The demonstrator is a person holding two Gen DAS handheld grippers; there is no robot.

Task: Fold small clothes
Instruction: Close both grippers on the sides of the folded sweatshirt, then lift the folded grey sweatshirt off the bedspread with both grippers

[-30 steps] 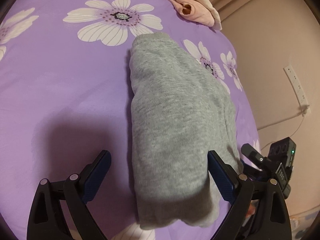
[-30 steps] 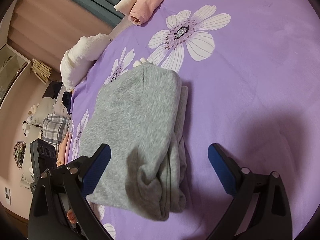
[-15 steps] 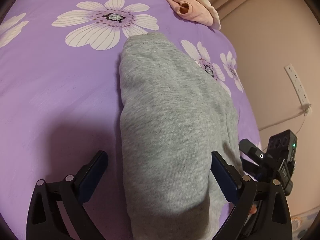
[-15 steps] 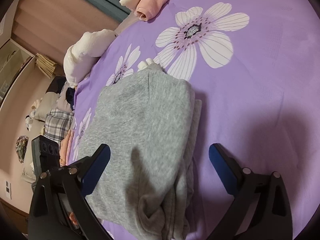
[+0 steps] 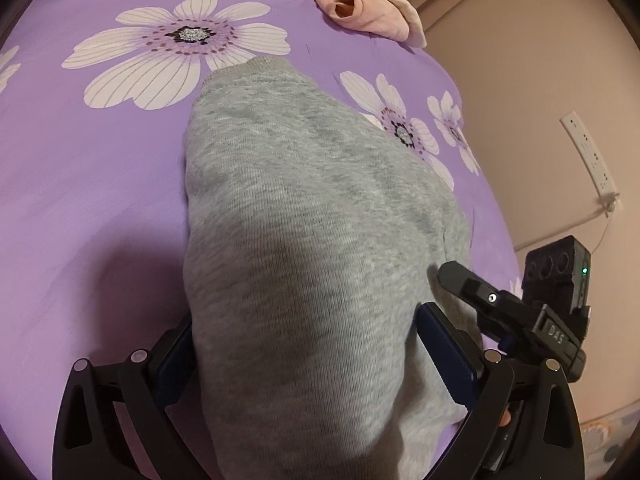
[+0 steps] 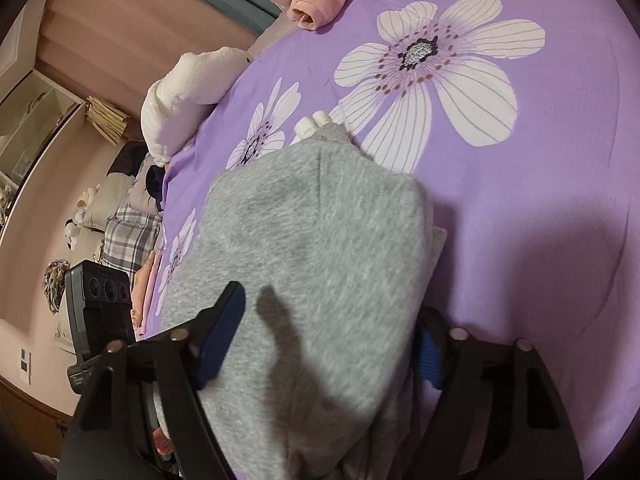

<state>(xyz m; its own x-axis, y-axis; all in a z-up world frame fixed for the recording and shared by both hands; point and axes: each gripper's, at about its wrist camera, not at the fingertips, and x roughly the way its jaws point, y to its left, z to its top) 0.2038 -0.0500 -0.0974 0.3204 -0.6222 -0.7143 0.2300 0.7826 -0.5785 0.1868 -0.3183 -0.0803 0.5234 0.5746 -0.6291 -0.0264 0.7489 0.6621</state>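
Nearest, the left claw (image 5: 308, 364) and right claw (image 6: 328, 344) each stand wide apart astride the near end of the folded grey garment (image 5: 312, 240), pads beside its edges, not pinching. Beyond, the garment lies on the purple flowered bed (image 5: 80, 184), bare sheet left of it. Farthest, pink clothes (image 5: 360, 8) sit near the bed's edge.

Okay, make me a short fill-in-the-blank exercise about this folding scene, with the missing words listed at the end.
1. The folded garment between both grippers is ____ in colour.
2. The bedspread is purple with large white ____.
3. The left gripper has its fingers on either ____ of the garment.
4. The rolled pink garment lies near the bed's ____.

Missing words: grey; flowers; side; edge
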